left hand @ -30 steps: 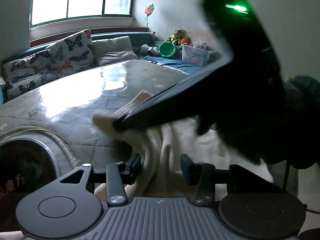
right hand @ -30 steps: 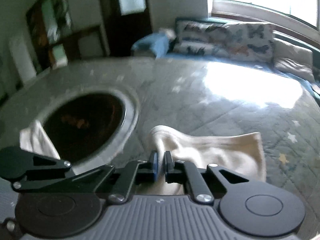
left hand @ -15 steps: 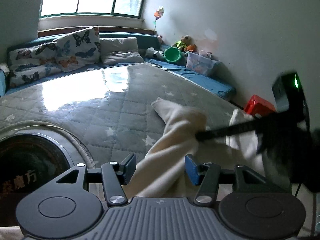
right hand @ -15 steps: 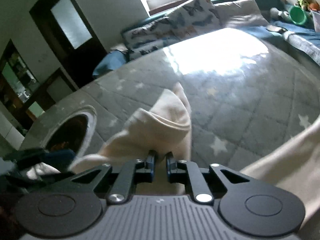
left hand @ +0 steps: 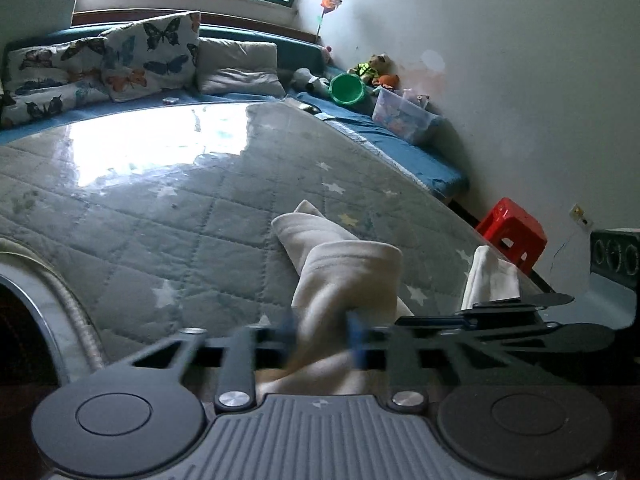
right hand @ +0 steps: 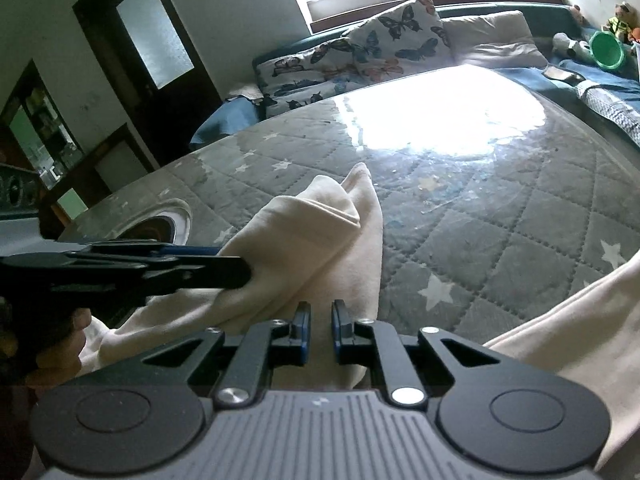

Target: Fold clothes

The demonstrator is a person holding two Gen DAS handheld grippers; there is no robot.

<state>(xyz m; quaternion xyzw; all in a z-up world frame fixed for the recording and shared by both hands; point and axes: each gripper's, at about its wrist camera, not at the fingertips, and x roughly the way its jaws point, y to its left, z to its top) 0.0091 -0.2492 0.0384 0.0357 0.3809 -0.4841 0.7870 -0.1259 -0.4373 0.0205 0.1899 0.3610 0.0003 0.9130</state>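
Left tool (left hand: 322, 336) just closing on cream garment (left hand: 348, 276) fold; right tool (right hand: 320, 330) clamps hem (mattress (right hand: 500, 216) beyond bare)

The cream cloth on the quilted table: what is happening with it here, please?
A person is folding a cream knitted garment on the grey star-quilted table cover, with a handheld gripper in each hand. The right gripper is shut on one part of the fabric. The left gripper has just been closing, with a bunch of the same garment between its jaws; the view is blurred there, but it seems to grip. The garment is bunched and lifted, not yet folded flat.
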